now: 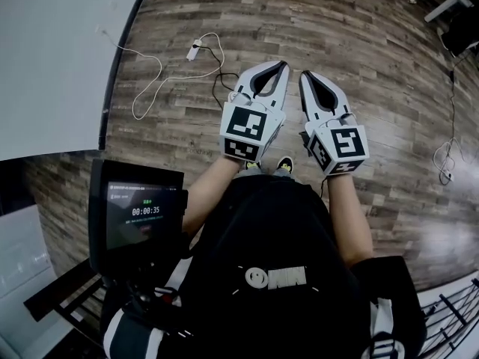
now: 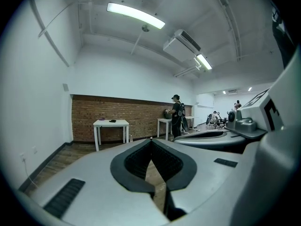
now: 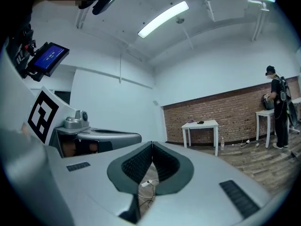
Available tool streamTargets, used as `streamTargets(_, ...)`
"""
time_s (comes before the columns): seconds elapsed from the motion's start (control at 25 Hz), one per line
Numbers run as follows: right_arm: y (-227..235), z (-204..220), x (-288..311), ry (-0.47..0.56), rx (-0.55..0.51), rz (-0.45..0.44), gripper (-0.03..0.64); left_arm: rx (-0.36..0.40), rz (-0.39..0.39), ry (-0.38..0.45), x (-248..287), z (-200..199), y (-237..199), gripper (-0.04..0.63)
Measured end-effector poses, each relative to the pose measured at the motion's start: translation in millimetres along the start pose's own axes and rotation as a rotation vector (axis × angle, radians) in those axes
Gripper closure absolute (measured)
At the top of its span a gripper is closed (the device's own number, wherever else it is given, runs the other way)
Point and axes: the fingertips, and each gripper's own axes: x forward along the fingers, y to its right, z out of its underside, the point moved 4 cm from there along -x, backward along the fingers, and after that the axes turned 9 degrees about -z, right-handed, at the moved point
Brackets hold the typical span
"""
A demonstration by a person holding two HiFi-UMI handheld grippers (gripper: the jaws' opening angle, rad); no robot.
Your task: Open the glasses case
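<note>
Cool, even white light fills the room, coming from ceiling tube lamps [image 2: 135, 15] — one strip [image 3: 163, 19] in the right gripper view burns out to pure white. The wooden floor [image 1: 359, 43] is evenly lit, with a soft sheen at lower right and only faint shadows; a small screen [image 1: 138, 214] glows. All 3 views are fisheye: lines bow, and dark corners ring both gripper views. The pale left gripper [image 2: 151, 140] and right gripper [image 3: 152, 145] look slightly soft up close.
</note>
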Motion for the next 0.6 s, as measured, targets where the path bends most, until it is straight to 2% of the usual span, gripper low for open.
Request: streamTargets(0.6, -2.0, 0.0, 7.8, 0.014, -0.009, -0.022, 0.611, 0.028, 0.006, 0.018, 4.4, -3.3, -2.1, 0.591)
